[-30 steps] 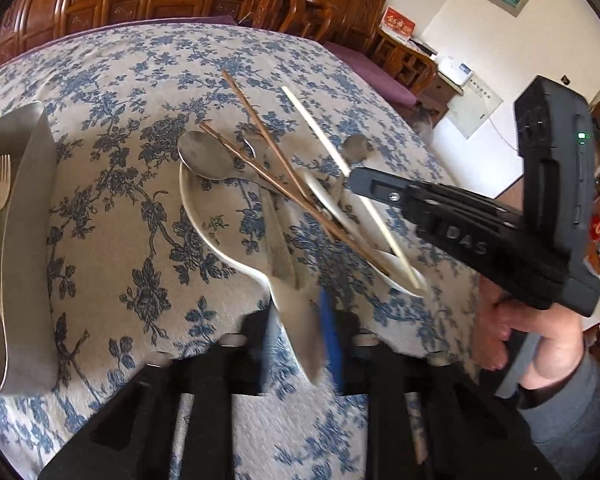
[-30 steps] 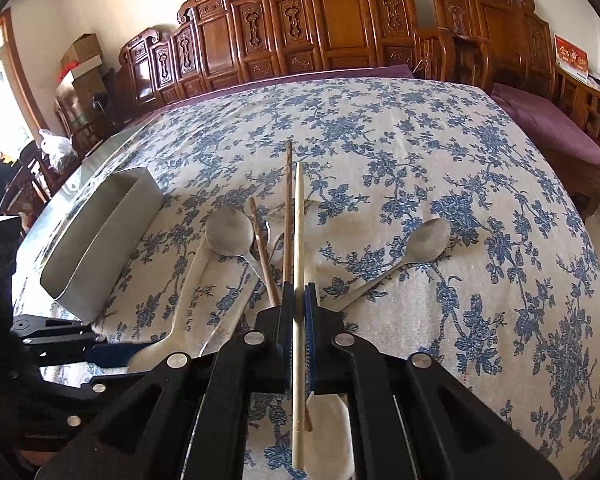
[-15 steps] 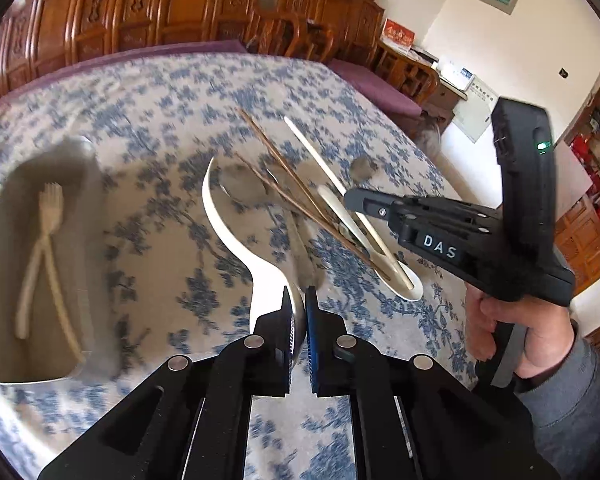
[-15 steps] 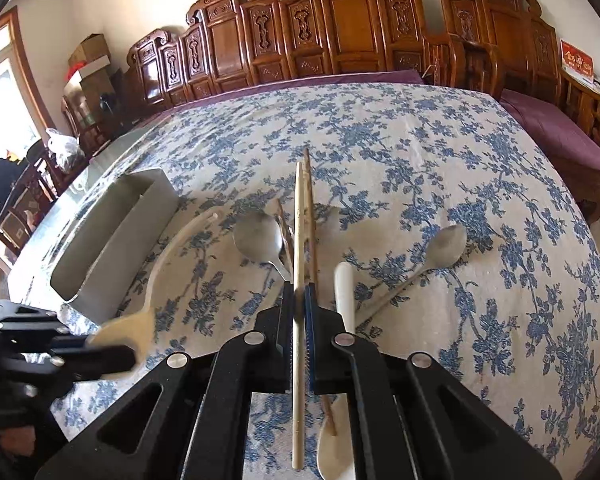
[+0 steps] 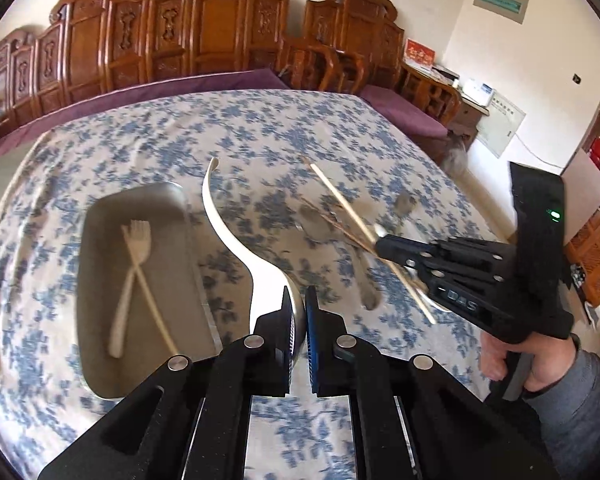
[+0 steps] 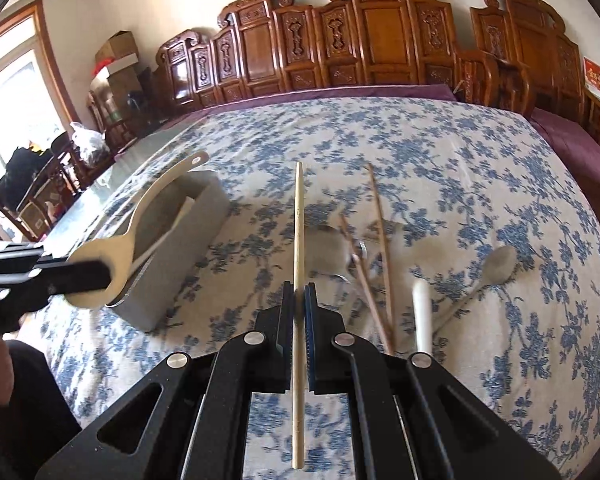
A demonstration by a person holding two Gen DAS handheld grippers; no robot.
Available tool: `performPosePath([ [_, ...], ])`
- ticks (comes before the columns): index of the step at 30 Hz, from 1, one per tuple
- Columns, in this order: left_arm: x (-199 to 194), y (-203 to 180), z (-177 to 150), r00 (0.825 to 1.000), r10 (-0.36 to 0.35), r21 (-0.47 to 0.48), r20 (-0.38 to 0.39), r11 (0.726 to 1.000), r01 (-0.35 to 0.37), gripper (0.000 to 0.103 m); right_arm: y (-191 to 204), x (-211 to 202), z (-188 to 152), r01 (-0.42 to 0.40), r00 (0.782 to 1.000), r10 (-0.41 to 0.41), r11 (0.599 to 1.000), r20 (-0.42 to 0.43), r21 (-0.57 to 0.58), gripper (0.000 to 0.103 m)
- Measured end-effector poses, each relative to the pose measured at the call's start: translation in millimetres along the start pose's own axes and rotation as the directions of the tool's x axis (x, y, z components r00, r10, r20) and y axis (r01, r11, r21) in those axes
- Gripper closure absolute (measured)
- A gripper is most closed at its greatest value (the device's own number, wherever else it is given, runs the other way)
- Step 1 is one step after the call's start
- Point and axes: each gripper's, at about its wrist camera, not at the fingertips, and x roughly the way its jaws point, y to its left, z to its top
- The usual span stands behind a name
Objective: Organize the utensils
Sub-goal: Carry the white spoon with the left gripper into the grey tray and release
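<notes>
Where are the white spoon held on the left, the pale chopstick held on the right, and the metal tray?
white spoon point(image 5: 224, 224), left wrist view, on its curved handle.
pale chopstick point(image 6: 298, 220), right wrist view, on the shaft ahead of the fingers.
metal tray point(image 5: 100, 264), left wrist view, on its bare floor.

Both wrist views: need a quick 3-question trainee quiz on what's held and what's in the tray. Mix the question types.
1. True or false: the left hand-held gripper is shut on a white spoon.
2. The right hand-held gripper holds: A) a metal spoon, B) a pale chopstick, C) a fork.
3. Fill in: the metal tray already holds a pale ____ crossed by a chopstick.

Key: 1 true; 2 B; 3 fork.
</notes>
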Motion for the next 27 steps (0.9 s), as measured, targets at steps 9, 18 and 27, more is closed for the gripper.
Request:
performPosePath([
  [9, 2, 41, 2, 0.997, 0.076, -0.016, -0.012, 0.997, -0.076, 0.098, 17, 0, -1, -0.022, 1.0, 0.022, 0.999, 0.002, -0.033, 0.097],
  [18, 22, 80, -10, 0.995, 0.083, -0.103, -0.057, 0.991, -0.089, 0.098, 16, 12, -3, -0.008, 1.0, 0.007, 0.999, -0.028, -0.032, 0.097],
  [27, 40, 96, -18, 0.99, 0.094, -0.123, -0.104, 0.987, -0.106, 0.098, 15, 15, -4, -0.005, 0.999, 0.004, 0.999, -0.035, -0.038, 0.097],
])
